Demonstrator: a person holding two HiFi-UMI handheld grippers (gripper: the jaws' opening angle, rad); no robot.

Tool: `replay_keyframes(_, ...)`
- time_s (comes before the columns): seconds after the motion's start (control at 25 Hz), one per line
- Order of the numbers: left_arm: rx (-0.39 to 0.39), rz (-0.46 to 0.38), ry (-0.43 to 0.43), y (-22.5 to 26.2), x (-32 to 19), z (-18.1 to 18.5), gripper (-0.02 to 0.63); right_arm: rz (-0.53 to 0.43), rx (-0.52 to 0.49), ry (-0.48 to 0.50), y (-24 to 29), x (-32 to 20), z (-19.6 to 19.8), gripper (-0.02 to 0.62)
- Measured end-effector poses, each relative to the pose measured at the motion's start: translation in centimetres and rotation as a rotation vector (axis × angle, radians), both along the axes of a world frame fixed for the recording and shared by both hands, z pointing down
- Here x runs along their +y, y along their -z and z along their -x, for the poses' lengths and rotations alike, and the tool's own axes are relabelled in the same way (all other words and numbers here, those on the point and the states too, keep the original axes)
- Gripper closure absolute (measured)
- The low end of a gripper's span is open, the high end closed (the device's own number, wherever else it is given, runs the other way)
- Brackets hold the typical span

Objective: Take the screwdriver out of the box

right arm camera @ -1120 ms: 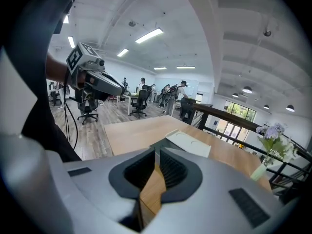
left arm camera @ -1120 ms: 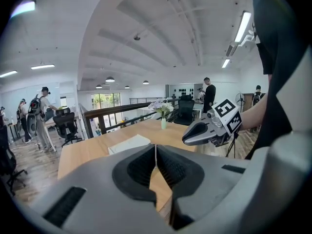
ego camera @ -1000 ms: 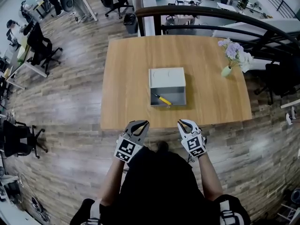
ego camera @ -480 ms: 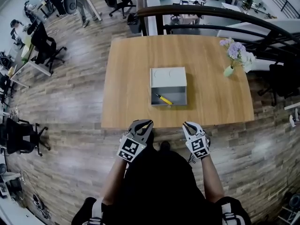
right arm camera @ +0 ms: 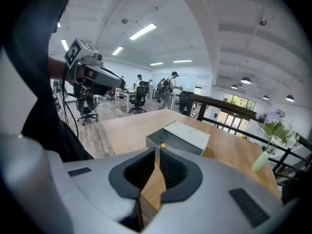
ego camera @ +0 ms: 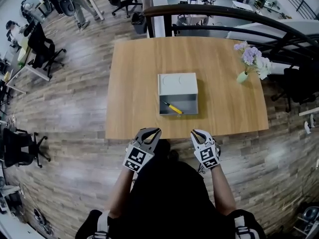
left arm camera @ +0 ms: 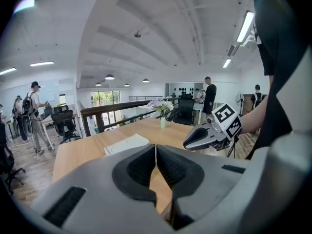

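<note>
**Left gripper** (ego camera: 151, 132) and **right gripper** (ego camera: 195, 133) — each with its jaws pressed together and nothing between them — are held side by side just off the near edge of the wooden table (ego camera: 134, 83). At mid-table the grey box (ego camera: 160, 105) stands open. The yellow-handled screwdriver (ego camera: 174, 108) lies slanted on the box's floor. The lid (ego camera: 177, 83) lies on the far side of the opening. Toward the far right edge — a vase of flowers (ego camera: 245, 68).
</note>
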State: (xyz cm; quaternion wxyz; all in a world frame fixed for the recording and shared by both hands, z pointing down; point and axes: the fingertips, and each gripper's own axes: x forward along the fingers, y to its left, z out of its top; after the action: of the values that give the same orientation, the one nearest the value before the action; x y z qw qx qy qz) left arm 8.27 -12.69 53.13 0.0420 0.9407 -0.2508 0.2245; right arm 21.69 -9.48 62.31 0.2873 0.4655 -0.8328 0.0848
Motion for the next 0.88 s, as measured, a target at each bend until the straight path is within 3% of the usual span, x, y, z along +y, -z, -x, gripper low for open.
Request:
replay_keyframes(0.48, 0.012, 0.051, 0.006, -1.5, -6.4, 0.8, 0.578, 0.120, 0.041, 0.069, -3.4, -7.2, 1.8, 0.548)
replay_keyframes(0.88, 0.004, 0.074, -0.066, -2.8, -12.4, -0.1, 0.578, 0.238, 0.067, 0.085, -6.5, -12.6, 3.1, 0.548)
